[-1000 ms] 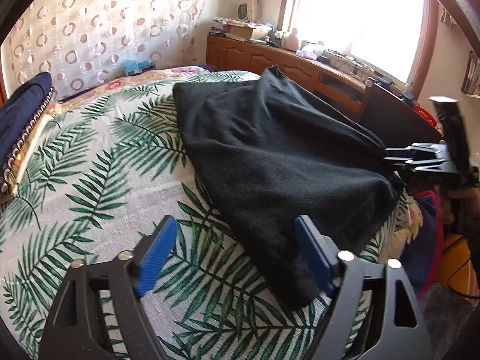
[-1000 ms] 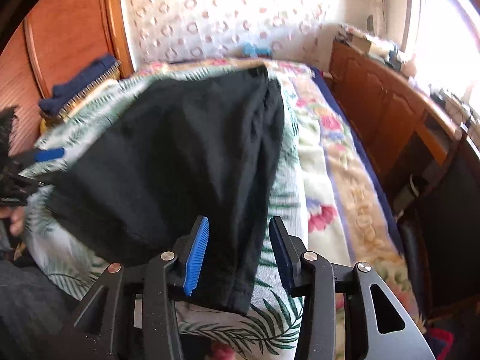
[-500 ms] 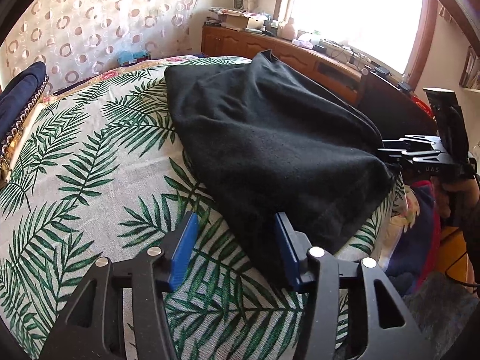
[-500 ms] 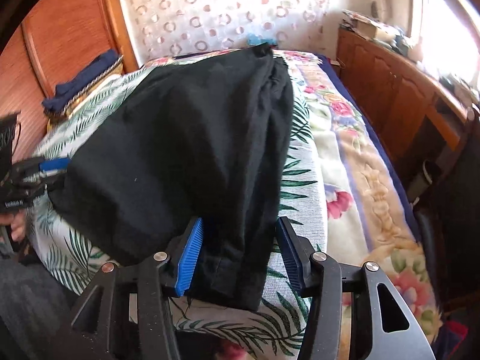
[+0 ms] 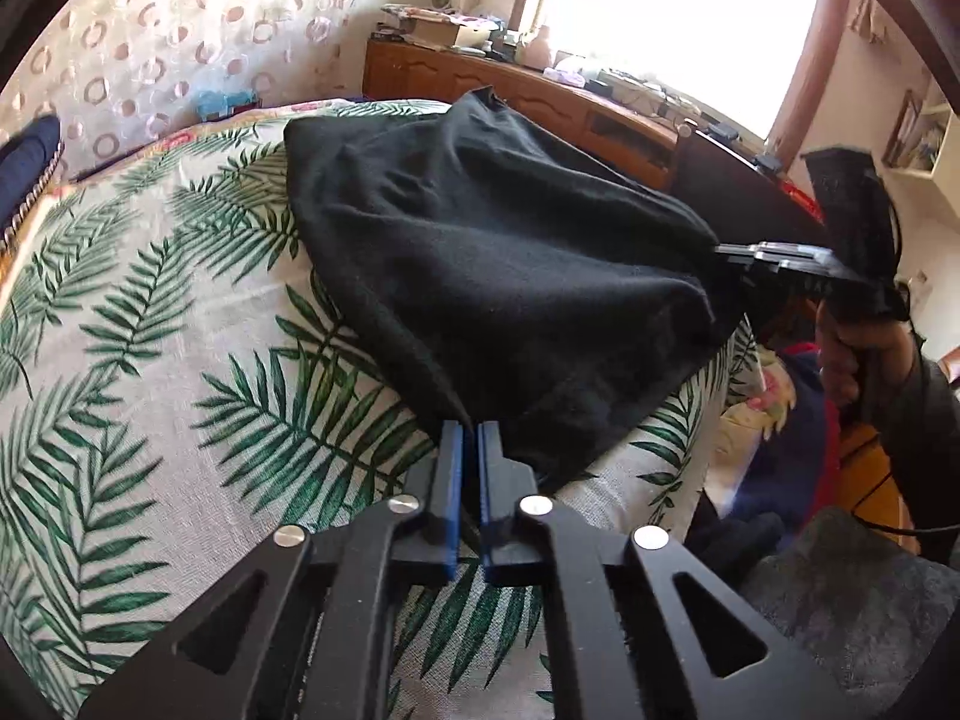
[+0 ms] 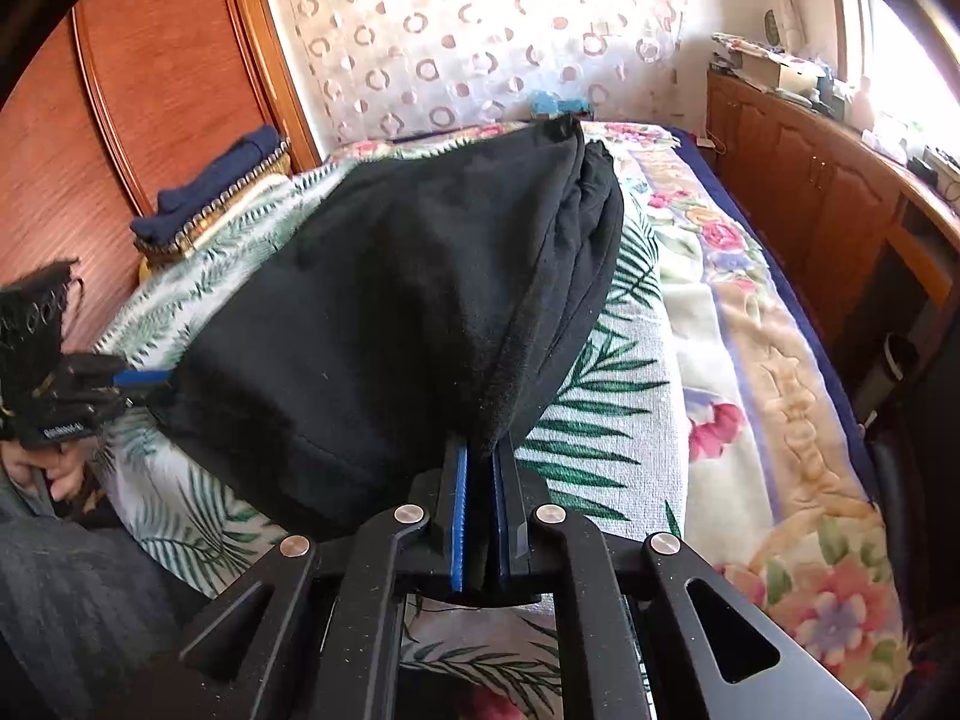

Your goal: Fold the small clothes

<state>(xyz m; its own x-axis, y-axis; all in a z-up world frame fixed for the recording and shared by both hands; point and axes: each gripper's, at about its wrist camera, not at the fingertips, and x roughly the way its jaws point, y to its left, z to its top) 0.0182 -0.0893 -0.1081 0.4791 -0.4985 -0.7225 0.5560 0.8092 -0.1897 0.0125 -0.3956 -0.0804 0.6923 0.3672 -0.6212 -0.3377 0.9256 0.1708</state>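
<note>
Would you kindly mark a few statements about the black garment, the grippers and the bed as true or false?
1. The left gripper is shut on the black fleece garment. True.
2. The right gripper hangs open above the garment. False: it is shut on the garment's near corner.
3. The garment lies on a white palm-leaf print cover. True.
4. The garment is bright red. False: it is black.
5. A folded dark blue cloth sits by the wooden headboard. True.

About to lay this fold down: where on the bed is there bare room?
Open palm-leaf bedspread lies left of the black garment, up to the navy stack. The floral blanket strip toward the cabinets is bare too. The near edge is crowded.
</note>
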